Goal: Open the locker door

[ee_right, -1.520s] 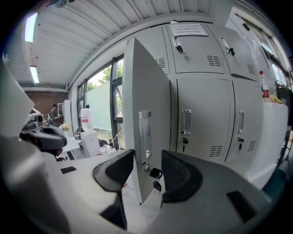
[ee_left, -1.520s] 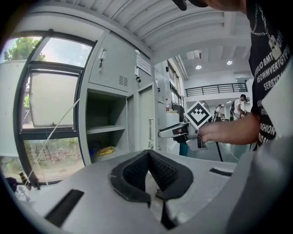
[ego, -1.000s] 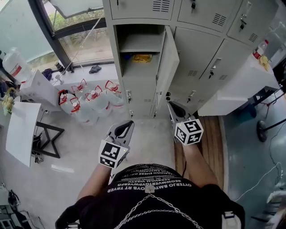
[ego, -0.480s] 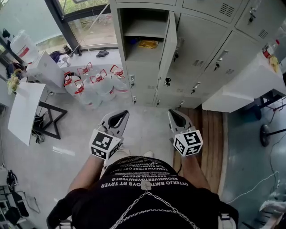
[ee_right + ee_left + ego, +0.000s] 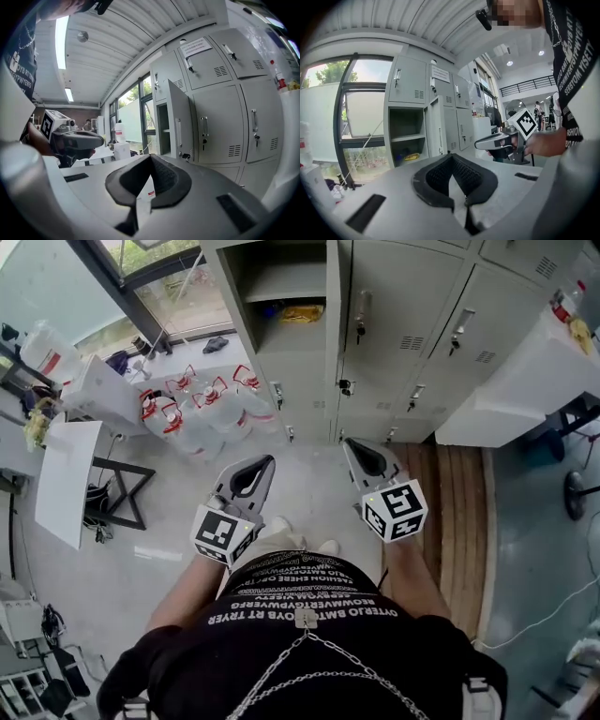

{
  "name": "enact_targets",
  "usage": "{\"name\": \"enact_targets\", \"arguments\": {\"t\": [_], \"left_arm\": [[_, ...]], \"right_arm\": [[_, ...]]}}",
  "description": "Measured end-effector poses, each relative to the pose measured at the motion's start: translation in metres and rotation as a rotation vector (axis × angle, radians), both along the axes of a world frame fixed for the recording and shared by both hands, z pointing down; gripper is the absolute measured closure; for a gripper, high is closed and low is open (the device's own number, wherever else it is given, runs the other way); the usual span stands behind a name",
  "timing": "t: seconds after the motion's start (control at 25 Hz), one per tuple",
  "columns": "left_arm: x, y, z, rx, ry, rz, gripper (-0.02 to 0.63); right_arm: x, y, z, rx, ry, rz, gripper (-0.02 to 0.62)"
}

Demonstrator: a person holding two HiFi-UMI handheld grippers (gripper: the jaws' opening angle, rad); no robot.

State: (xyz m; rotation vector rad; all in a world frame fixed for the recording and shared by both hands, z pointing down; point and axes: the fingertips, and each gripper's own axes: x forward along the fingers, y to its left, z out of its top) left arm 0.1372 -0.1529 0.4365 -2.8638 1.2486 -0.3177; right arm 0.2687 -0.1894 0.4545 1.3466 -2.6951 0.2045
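Left claw [image 5: 264, 463] and right claw [image 5: 350, 443] have drawn back from the open locker door [image 5: 180, 126]; both are clenched tight, with nothing between them.

Low in the frame the right gripper [image 5: 150, 157] has its dark-padded jaws pressed together with nothing between them, and it points toward a bank of grey lockers [image 5: 243, 122] filling the right half. At centre the locker door [image 5: 180, 125] stands open, edge toward us, beside its open compartment [image 5: 163, 129] with a shelf inside, and a white notice [image 5: 195, 46] is stuck on the upper locker above. At the left edge a hand holds the left gripper [image 5: 96, 139], with its marker cube [image 5: 52, 123] on top and tall windows [image 5: 133, 124] behind.
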Motion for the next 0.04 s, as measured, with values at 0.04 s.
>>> {"name": "enact_targets", "arguments": {"t": [0.04], "left_arm": [[0.0031,-0.0028,-0.0009,0.017,0.021,-0.004,0.606]], "right_arm": [[-0.0003,-0.0025,-0.0022,0.009,0.006,-0.009,0.6]]}}
